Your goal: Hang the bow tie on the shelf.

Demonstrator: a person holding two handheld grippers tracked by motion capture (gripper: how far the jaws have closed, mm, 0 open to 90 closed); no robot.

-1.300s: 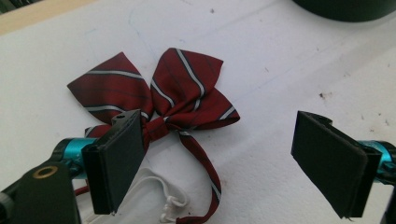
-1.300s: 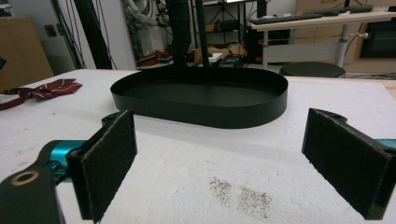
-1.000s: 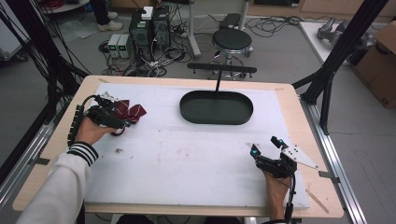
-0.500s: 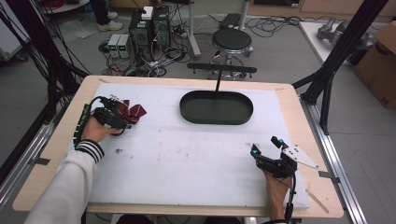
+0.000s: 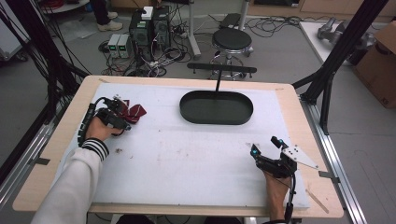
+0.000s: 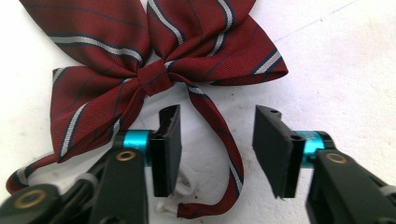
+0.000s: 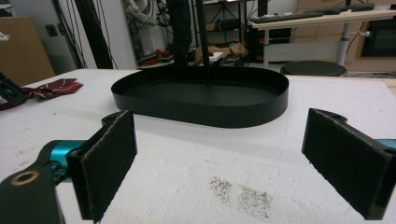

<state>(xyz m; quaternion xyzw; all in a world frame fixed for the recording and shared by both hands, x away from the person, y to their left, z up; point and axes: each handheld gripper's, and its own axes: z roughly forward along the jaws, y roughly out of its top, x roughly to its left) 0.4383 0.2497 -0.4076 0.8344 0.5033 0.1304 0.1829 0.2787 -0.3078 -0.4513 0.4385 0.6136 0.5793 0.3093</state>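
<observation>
At the near right of the worktop (image 5: 187, 154), the right gripper (image 5: 266, 149) rests low over the white surface with its jaws spread wide and nothing between them. In the right gripper view a patch of brown specks (image 7: 240, 193) lies on the surface just ahead of the jaws.

Farther back on the left, the left gripper (image 5: 122, 112) sits at a dark red striped bow tie (image 5: 133, 111). In the left gripper view its jaws stand apart and hold nothing; one thin tail of the bow tie (image 6: 219, 135) runs down between them, and the knot (image 6: 156, 78) lies just beyond the jaw tips. A white loop (image 6: 184, 184) lies beside the left jaw.

Beyond, toward the far middle of the worktop, a black oval tray (image 5: 216, 116) stands empty, well apart from both grippers. A black stool (image 5: 232, 39) stands on the floor behind the worktop.
</observation>
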